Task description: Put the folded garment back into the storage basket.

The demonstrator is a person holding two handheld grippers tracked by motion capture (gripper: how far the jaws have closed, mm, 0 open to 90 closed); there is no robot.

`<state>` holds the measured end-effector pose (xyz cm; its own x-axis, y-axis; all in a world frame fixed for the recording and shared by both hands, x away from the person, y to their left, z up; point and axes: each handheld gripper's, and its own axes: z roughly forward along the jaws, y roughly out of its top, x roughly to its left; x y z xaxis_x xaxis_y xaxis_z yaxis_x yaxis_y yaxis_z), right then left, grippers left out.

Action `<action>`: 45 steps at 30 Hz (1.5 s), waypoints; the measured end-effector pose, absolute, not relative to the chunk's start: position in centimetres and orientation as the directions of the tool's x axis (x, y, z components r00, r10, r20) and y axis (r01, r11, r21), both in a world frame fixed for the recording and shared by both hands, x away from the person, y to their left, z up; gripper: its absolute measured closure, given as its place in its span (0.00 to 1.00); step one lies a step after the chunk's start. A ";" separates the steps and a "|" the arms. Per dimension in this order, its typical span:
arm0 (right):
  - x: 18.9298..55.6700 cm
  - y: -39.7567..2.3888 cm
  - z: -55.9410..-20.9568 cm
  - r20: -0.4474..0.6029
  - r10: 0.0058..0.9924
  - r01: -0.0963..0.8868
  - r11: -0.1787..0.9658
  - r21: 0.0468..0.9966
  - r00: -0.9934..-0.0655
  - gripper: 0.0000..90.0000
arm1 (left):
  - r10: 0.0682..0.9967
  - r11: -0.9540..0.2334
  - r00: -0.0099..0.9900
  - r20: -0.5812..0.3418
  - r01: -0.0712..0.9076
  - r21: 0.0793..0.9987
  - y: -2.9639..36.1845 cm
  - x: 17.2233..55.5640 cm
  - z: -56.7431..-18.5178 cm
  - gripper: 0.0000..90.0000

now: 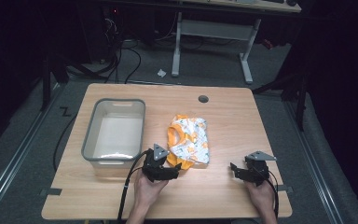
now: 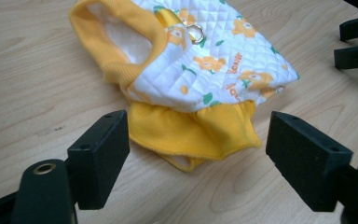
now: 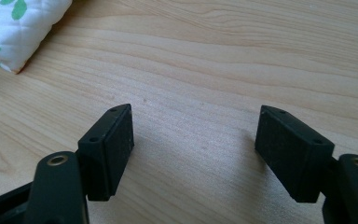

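Note:
A small quilted garment (image 1: 189,139), white with orange flowers and yellow trim, lies folded in the middle of the wooden table (image 1: 223,116). My left gripper (image 1: 176,169) is open at the garment's near edge. In the left gripper view its jaws stand wide apart on either side of the yellow hem (image 2: 196,133), without touching it, and a metal ring (image 2: 196,32) shows on the garment's top. My right gripper (image 1: 235,171) is open over bare wood to the right of the garment, whose white corner (image 3: 14,28) lies at the upper left of the right gripper view.
A grey plastic bin (image 1: 115,130), with nothing in it, stands on the table left of the garment. A round cable hole (image 1: 203,99) sits near the table's far edge. The right gripper's fingers (image 2: 356,42) show at the upper right of the left gripper view.

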<state>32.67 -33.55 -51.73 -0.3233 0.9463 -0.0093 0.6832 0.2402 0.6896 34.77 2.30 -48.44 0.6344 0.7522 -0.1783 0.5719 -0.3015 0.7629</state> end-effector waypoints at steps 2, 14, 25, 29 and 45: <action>32.7 -33.5 -51.7 -0.010 0.946 0.683 0.241 0.690 -0.323 0.31 | 0.751 -0.309 0.636 -0.176 0.574 0.759 2.2 35.1 -48.3 0.25; 32.7 -33.5 -51.7 -0.009 0.946 0.683 0.240 0.689 -0.324 0.31 | 0.757 -0.320 0.633 -0.161 0.575 0.753 0.8 37.1 -47.5 0.25; 32.7 -33.6 -51.7 -0.010 0.946 0.683 0.241 0.690 -0.324 0.31 | 0.761 -0.331 0.628 -0.161 0.590 0.737 0.0 39.6 -46.9 0.23; 32.7 -33.5 -51.7 -0.009 0.946 0.684 0.240 0.689 -0.324 0.31 | 0.766 -0.298 0.613 -0.193 0.605 0.739 -0.4 41.1 -47.0 0.23; 32.7 -33.5 -51.7 -0.009 0.946 0.684 0.240 0.689 -0.324 0.31 | 0.825 -0.278 0.532 -0.193 0.679 0.680 -1.1 44.2 -49.3 0.23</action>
<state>32.65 -33.54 -51.72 -0.3239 0.9461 -0.0085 0.6836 0.2402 0.6892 44.18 -1.14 -49.29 0.5315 0.8247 -0.1931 0.6786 -0.2781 0.6799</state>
